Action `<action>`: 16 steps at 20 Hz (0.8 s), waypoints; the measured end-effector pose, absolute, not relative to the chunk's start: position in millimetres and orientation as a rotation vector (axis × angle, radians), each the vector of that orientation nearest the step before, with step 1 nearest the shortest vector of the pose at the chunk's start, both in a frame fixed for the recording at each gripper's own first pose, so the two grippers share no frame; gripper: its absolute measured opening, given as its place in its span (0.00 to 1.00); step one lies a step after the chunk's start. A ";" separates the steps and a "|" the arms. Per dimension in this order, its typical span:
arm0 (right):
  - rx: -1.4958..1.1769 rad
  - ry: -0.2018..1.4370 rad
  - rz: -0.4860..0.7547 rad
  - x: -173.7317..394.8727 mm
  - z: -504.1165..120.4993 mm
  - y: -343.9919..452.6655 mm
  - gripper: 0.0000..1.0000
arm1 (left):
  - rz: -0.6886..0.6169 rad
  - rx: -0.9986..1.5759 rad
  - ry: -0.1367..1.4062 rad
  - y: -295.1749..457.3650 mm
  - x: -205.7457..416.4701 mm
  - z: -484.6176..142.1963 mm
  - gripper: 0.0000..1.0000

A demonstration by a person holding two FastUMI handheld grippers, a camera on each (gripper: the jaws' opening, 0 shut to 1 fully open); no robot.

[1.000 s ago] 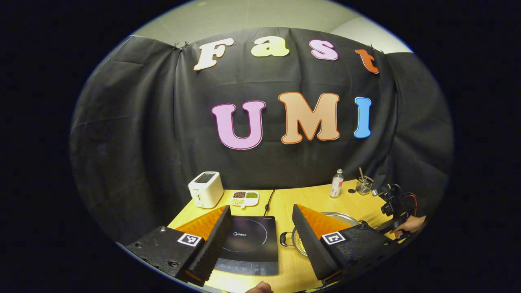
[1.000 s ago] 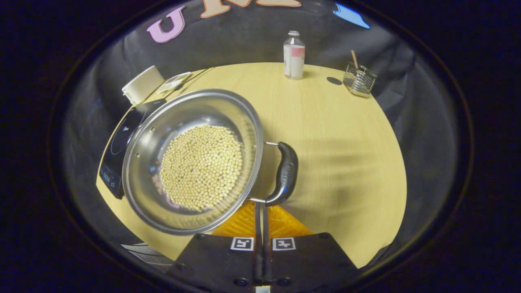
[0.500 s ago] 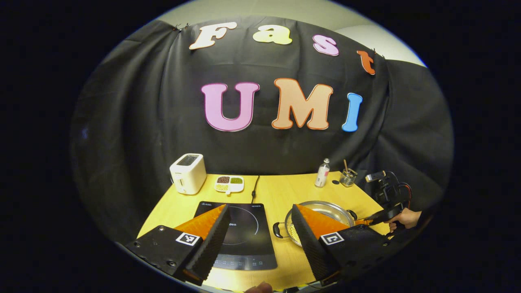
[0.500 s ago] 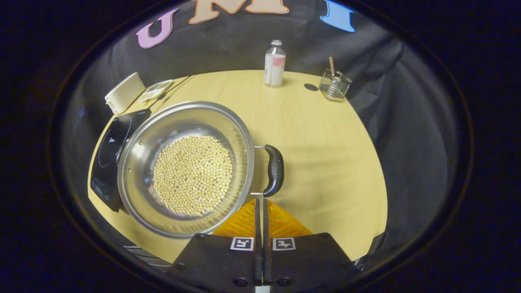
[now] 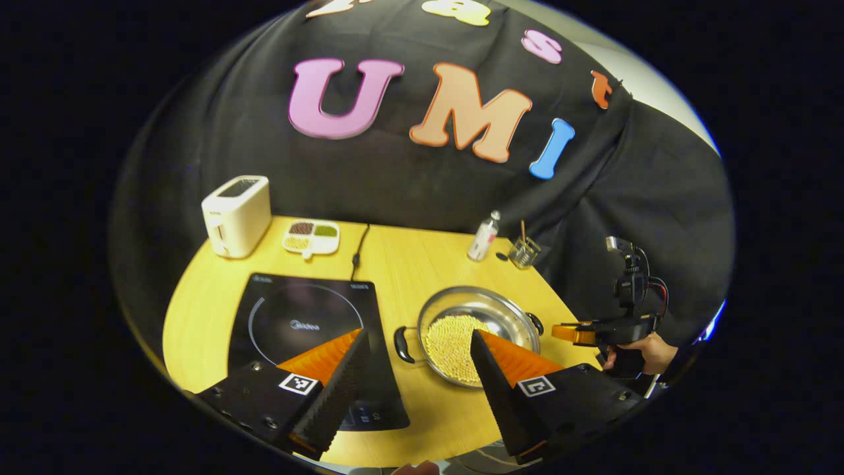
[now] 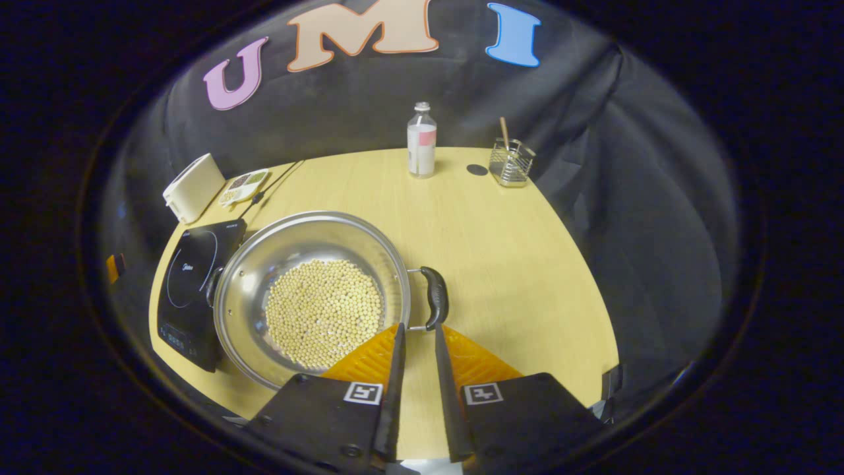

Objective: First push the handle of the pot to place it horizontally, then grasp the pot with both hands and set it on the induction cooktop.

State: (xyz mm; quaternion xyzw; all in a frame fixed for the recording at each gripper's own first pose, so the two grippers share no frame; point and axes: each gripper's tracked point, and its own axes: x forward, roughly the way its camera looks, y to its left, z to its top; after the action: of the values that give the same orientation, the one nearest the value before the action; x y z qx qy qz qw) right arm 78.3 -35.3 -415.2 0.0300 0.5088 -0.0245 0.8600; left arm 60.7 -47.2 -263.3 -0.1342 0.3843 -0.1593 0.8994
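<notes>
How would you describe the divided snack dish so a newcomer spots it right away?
Start at the yellow table and go to its far edge by the black cloth wall. There a white toaster stands, and right beside it, toward the black cord, lies the dish. It is the only low, white, flat thing there, split into compartments with brown, green and pale fillings.

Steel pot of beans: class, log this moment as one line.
steel pot of beans: on table beside black induction cooktop | right gripper: slightly open, by pot's black handle | left gripper: open
</notes>
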 end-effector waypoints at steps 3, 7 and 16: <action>0.041 1.074 -0.007 94.3 -429.7 -37.0 0.42 | -0.306 -0.322 0.920 -61.1 66.1 -301.5 0.95; 0.073 1.135 0.045 105.5 -461.4 -40.2 0.55 | -0.259 -0.271 1.046 -67.9 73.8 -345.9 0.95; 0.276 1.229 0.112 124.7 -497.7 -29.7 0.61 | -0.215 -0.266 1.263 -87.0 79.4 -418.6 0.92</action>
State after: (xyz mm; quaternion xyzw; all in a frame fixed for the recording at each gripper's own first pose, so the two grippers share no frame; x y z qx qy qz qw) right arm 124.7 -29.7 -497.7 0.1289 0.5743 0.0521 0.8067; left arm 79.4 -87.0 -418.6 -0.1237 0.5874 -0.0998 0.7935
